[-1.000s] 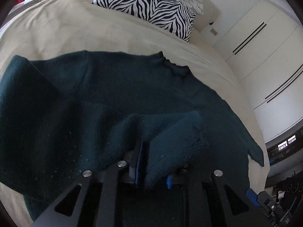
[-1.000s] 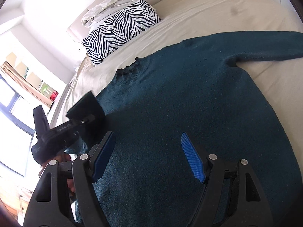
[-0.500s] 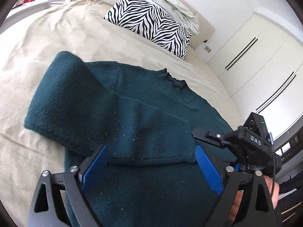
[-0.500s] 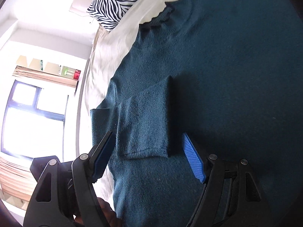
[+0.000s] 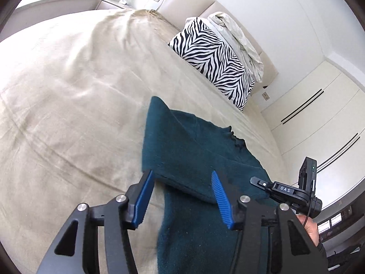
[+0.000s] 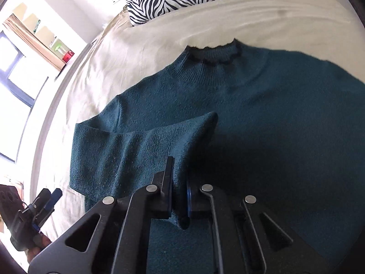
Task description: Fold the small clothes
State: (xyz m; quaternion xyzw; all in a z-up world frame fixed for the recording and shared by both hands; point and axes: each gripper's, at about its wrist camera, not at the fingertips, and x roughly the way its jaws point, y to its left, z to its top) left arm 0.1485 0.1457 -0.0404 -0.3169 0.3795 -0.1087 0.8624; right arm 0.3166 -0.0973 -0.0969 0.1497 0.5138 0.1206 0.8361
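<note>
Bare bedspread (image 5: 68,105) lies open beside the sweater (image 5: 187,155); zebra pillow (image 5: 214,61) — against the headboard — blocks beyond.

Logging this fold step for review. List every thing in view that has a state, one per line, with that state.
Teal sweater: spread flat on the bed, collar toward the pillow.
Left sleeve: folded over the body, its cuff pinched.
Right gripper: jaws have just closed, shut on the sleeve cuff.
Left gripper: jaws open, just been closing, pressing nothing.
Zebra pillow: leaning at the headboard.
Bed cover: spread, lightly creased.
</note>
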